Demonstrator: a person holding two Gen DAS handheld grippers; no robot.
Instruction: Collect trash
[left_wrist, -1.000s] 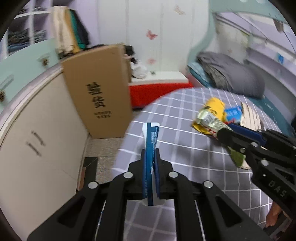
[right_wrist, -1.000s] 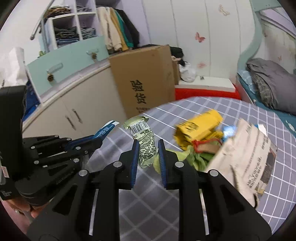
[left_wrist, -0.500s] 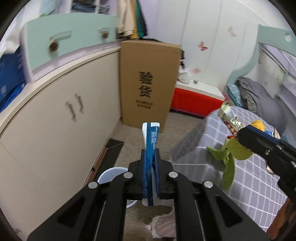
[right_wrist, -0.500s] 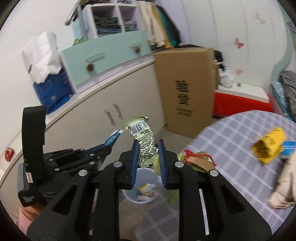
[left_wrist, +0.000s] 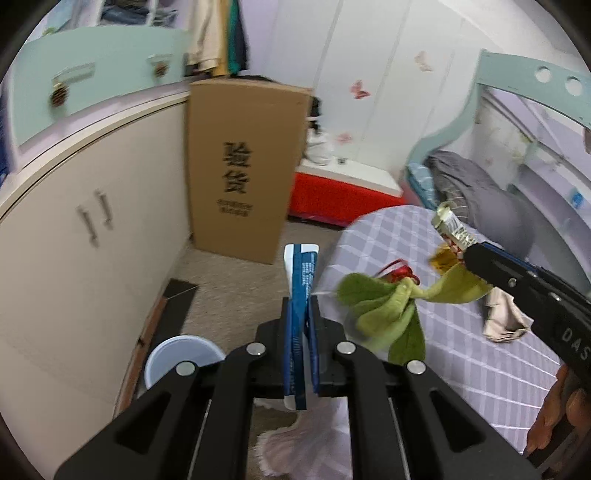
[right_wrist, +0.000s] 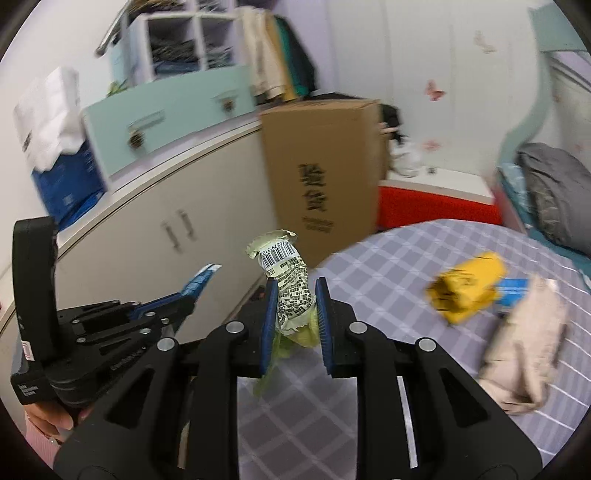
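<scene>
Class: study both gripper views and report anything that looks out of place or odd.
The right gripper holds a crumpled wrapper, but green leaves with a red tie dangle from it. The bed still carries a yellow packet and crumpled paper.

Both grippers swung off the bed (left_wrist: 461, 354) toward the floor, pale bin (left_wrist: 181, 356) now below the left gripper (left_wrist: 301, 306), green wrapper (left_wrist: 388, 310) dangling mid-air
</scene>
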